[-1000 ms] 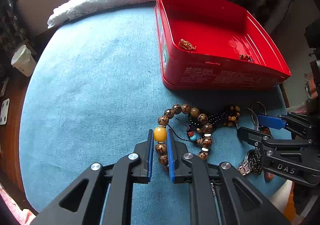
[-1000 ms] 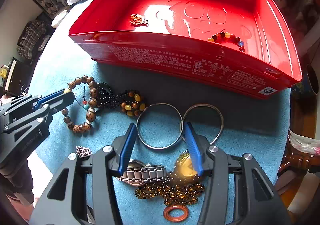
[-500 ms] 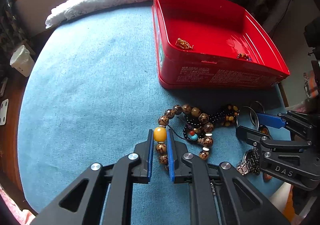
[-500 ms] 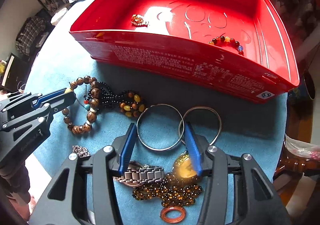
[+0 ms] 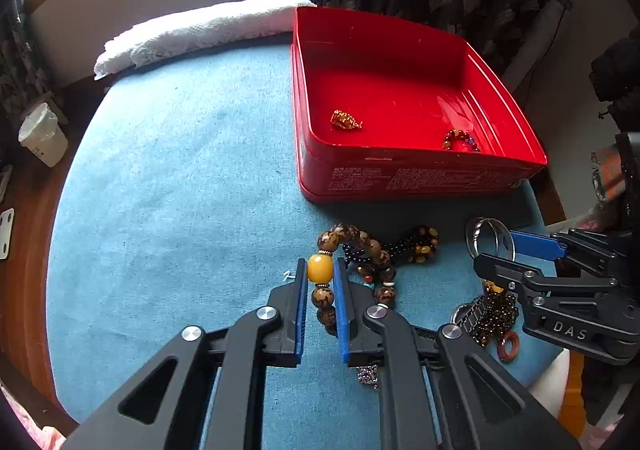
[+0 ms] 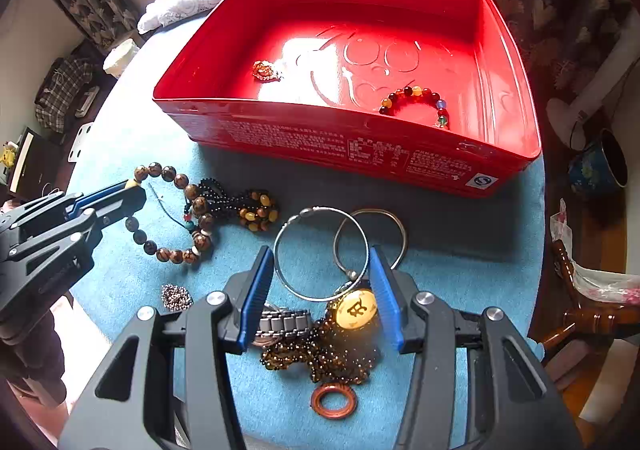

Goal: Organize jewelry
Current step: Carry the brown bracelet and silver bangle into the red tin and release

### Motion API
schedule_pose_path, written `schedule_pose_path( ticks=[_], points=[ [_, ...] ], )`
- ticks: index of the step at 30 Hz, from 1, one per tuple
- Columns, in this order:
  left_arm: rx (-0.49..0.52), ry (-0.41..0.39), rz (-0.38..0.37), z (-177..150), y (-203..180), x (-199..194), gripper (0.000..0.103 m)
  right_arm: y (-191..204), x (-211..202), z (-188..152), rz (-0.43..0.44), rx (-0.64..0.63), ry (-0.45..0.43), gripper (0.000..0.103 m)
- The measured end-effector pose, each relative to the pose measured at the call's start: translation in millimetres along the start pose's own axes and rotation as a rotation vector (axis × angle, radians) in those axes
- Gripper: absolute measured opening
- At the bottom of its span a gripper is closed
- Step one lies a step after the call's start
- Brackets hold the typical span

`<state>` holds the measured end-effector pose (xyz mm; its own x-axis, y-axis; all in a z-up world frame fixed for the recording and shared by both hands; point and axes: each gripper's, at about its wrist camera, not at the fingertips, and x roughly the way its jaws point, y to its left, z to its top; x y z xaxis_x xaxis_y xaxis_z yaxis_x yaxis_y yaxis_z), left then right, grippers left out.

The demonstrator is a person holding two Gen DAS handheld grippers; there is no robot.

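My left gripper (image 5: pixel 320 270) is shut on the brown bead bracelet (image 5: pixel 362 242) at its big yellow bead (image 5: pixel 320 268), with the far end lifted off the blue cloth. It also shows in the right wrist view (image 6: pixel 136 190), with the bracelet (image 6: pixel 176 218) trailing from it. My right gripper (image 6: pixel 322 266) is open, low over two silver bangles (image 6: pixel 320 252). Under it lie a metal watch (image 6: pixel 280 324), a gold pendant (image 6: pixel 356 308) and a dark bead chain (image 6: pixel 320 358). The red tin (image 6: pixel 360 154) holds a small amber charm (image 6: pixel 264 71) and a coloured bead bracelet (image 6: pixel 416 100).
A black and amber bead strand (image 6: pixel 248 206) lies next to the brown bracelet. A copper ring (image 6: pixel 333 401) and a small grey bead clump (image 6: pixel 175 296) lie near the table's front edge. A white towel (image 5: pixel 200 30) lies at the back. The table (image 5: pixel 180 190) is round, covered in blue cloth.
The left gripper has risen with the brown bracelet, whose far loop has bunched up off the cloth. The right gripper has edged closer over the bangles, still open.
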<state>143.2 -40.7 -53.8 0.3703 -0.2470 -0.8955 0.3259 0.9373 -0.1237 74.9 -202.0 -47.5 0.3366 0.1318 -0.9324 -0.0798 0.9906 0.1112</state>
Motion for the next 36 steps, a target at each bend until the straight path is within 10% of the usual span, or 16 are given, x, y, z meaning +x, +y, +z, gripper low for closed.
schedule_pose_path(
  ticks=[36],
  points=[
    [0.062, -0.23, -0.039, 81, -37, -64, 0.013, -8, -70, 63, -0.04, 0.001, -0.196, 0.047]
  ],
)
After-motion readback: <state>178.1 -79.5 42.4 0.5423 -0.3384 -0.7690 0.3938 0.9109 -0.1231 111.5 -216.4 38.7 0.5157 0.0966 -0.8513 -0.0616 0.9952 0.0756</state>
